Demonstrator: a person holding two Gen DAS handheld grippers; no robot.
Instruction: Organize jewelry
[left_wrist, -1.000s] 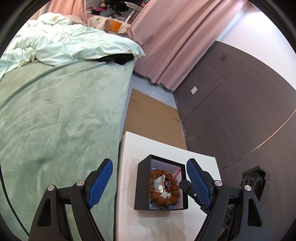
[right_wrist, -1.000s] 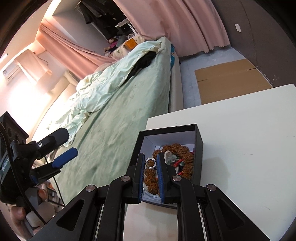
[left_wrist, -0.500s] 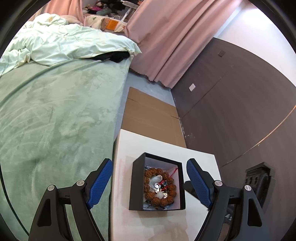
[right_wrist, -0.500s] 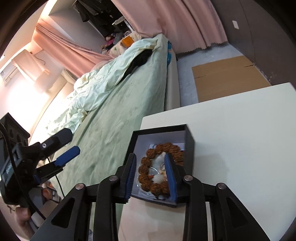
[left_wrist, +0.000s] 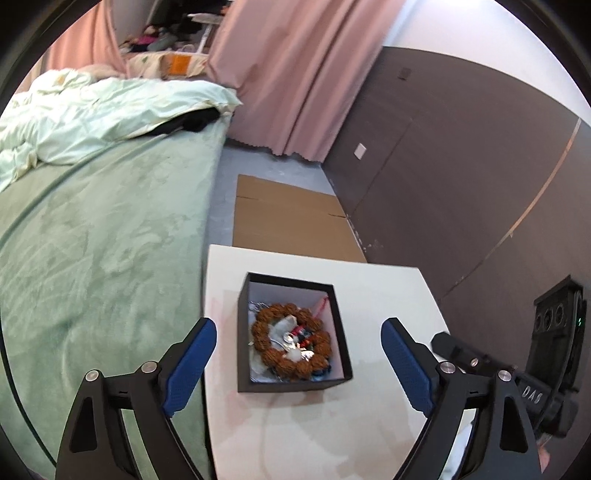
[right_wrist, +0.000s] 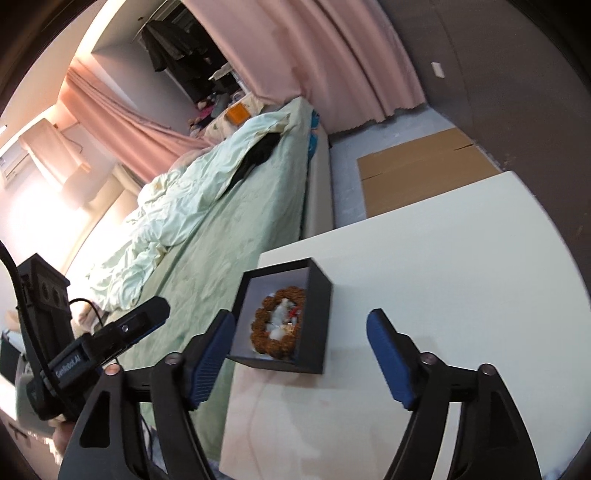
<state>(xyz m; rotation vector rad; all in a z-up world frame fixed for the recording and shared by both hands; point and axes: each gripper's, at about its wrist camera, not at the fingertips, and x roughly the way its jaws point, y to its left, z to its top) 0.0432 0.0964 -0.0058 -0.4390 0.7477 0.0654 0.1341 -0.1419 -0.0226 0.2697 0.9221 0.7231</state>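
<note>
**Open black box seen between spread blue pads**

The right tool (right_wrist: 301, 354) is seen at the bottom of the frame, its jaws spread wide and nothing held. Just above the left pad, a black box (right_wrist: 319, 325) is set on the white worktop (right_wrist: 443, 280), near its left edge. A brown bead bracelet (right_wrist: 275, 325) is laid inside, ringed around small pale and red pieces. The left tool (right_wrist: 129, 326) is seen at lower left, in front of the green bed (right_wrist: 229, 229). Flat cardboard (right_wrist: 421, 166) is laid on the floor at upper right.
</note>
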